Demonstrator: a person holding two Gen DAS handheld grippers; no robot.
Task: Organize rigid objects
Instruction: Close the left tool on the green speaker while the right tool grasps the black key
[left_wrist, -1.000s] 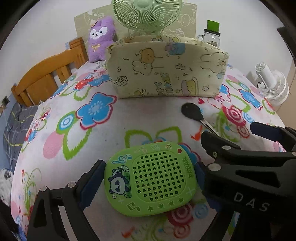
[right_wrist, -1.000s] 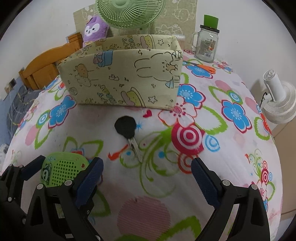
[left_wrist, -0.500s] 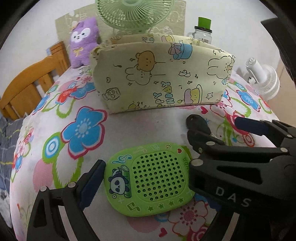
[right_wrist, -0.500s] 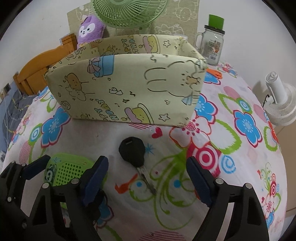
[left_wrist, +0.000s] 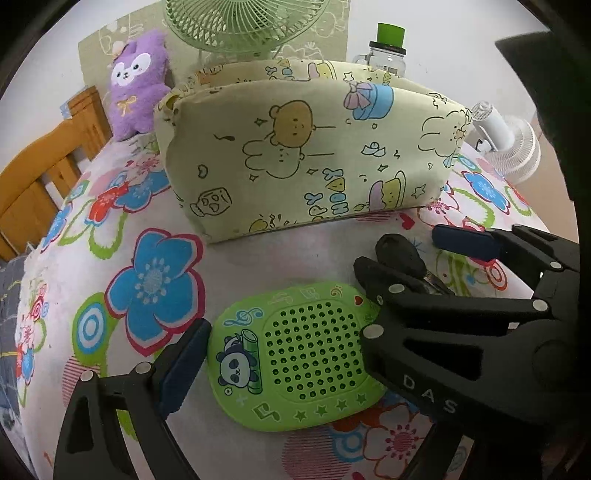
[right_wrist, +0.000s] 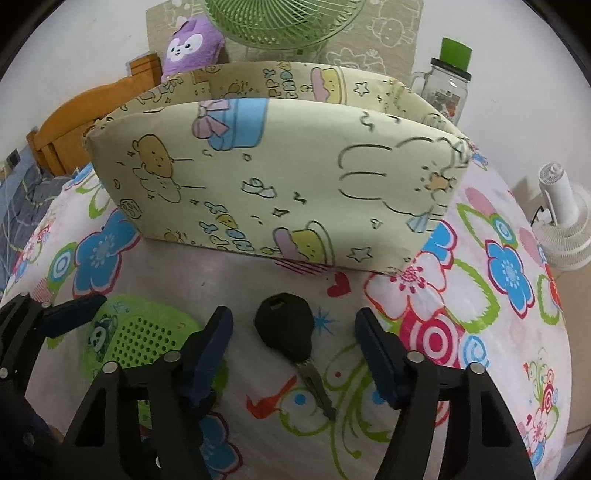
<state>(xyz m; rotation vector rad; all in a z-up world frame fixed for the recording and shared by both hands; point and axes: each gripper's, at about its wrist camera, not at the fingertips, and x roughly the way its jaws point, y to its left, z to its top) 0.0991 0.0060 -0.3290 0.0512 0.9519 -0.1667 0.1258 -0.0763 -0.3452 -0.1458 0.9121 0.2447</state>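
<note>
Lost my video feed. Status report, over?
Right hand-held gripper closing around black key, pads not touching. Left hand-held gripper straddles green panda speaker. Fabric bin beyond, path unobstructed.

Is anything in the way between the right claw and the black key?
No. The black key lies bare on the flowered cloth, between the right claw's closing jaws. They have not touched it yet.

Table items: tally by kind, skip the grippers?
Fans: 2, green, white
Speaker: 1
Key: 1
Fabric bin: 1
Plush: 1
Jar: 1
Total: 7
</note>
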